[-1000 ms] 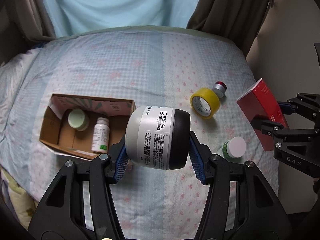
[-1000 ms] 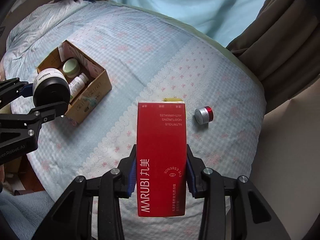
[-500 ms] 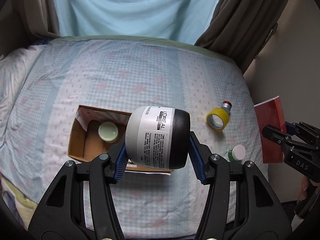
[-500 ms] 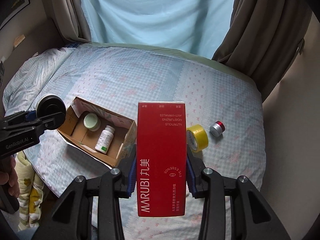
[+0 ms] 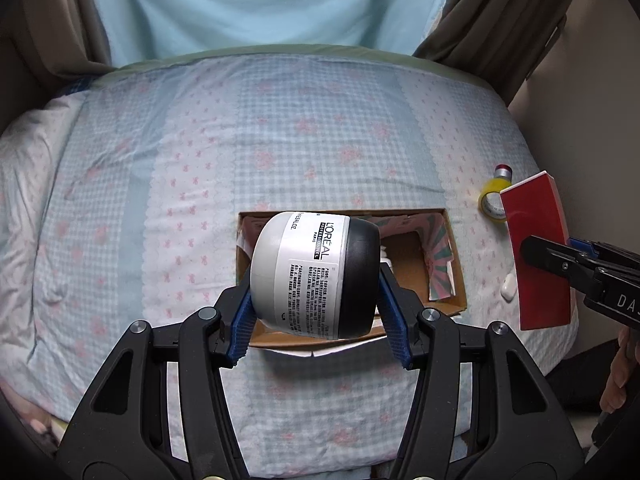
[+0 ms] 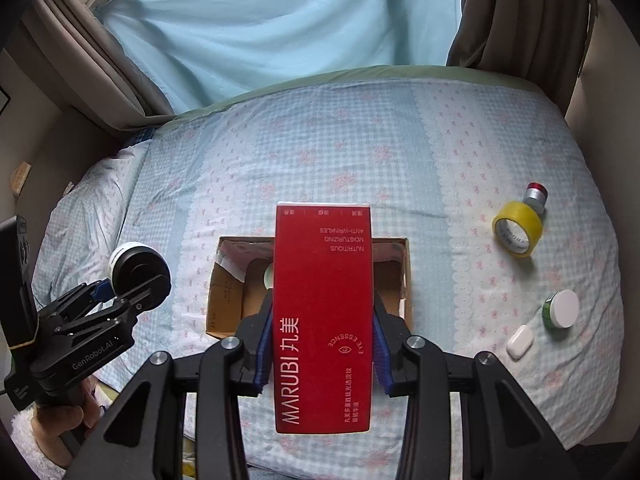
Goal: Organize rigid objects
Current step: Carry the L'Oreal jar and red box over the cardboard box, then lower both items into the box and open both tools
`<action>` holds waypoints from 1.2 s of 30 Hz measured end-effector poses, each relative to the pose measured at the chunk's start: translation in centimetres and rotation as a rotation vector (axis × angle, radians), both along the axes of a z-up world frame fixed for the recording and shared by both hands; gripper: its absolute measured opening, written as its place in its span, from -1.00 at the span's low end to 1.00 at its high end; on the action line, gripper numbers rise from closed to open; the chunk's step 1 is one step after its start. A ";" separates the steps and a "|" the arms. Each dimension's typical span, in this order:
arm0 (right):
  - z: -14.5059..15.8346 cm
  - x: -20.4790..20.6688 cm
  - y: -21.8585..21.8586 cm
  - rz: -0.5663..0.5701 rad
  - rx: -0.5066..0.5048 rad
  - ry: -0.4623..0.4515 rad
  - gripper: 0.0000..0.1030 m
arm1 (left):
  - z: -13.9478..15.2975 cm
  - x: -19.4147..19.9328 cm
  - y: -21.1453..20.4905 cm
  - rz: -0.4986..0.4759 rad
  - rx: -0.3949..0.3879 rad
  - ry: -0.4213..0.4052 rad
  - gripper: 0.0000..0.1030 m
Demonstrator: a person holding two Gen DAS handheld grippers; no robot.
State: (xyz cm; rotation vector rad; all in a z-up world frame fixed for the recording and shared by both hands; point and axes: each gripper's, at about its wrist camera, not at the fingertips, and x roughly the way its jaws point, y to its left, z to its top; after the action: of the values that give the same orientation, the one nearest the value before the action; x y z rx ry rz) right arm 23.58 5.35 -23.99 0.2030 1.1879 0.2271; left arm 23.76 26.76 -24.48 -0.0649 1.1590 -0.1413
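Both loads have swung in over the cardboard box [image 6: 405, 276] at frame centre since a second ago: left gripper [image 5: 320, 316] clamps the white jar [image 5: 316, 274], right gripper [image 6: 322, 346] clamps the red carton [image 6: 323, 320], so packing looks imminent.

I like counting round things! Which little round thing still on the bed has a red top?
The small silver jar just behind the yellow tape roll. Its top is red; the green jar nearby has a white lid.
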 end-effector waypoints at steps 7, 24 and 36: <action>-5.4 2.5 3.4 -0.019 0.059 0.126 -0.27 | -5.5 2.2 1.0 -0.050 0.006 0.077 -0.01; -20.2 7.6 4.6 -0.096 0.123 0.401 -0.27 | -19.5 5.5 -1.4 -0.181 0.119 0.323 -0.01; -21.2 9.9 4.7 -0.088 0.139 0.432 -0.19 | -19.2 5.6 -2.8 -0.217 0.193 0.324 0.75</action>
State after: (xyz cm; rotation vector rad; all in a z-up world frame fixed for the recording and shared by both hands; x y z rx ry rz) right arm 33.50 10.04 -45.18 0.4415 1.5890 0.1940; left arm 29.34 23.98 -43.73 0.2171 1.4977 -0.2156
